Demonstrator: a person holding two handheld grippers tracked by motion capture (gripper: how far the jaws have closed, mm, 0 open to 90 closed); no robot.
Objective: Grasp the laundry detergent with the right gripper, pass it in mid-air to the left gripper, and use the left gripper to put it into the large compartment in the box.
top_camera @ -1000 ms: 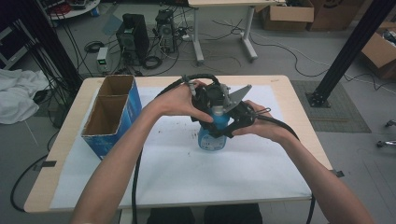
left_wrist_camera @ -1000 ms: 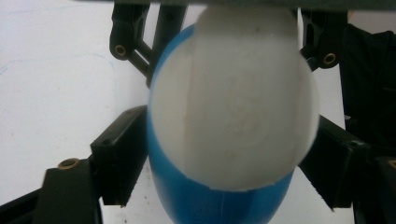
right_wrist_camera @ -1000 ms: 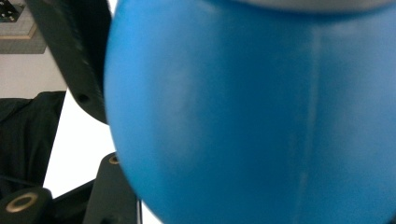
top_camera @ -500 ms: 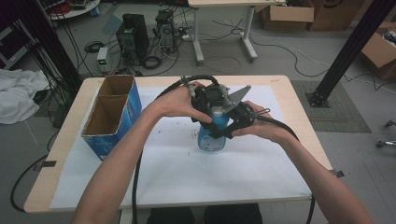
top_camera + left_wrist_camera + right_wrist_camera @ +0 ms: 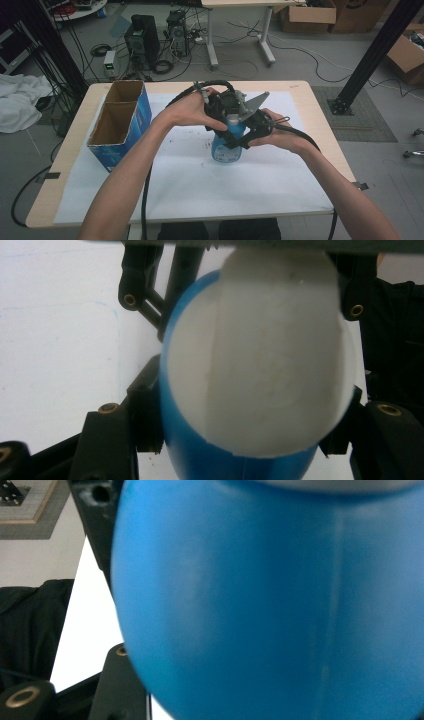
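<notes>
— Status of the bottle?

— Blue spray bottle stands upright on the white sheet at the middle of the surface. Right claw is clamped on its body; the blue wall sits tight between its jaws. Left claw is closed around the white head at the top.

— Progress?

— Both grips established; the head is still seated on the bottle. Whether it has been loosened I cannot tell. My judgement: the turning or pulling remains.

— Beyond?

— An open blue cardboard box stands well apart, by the left edge.
</notes>
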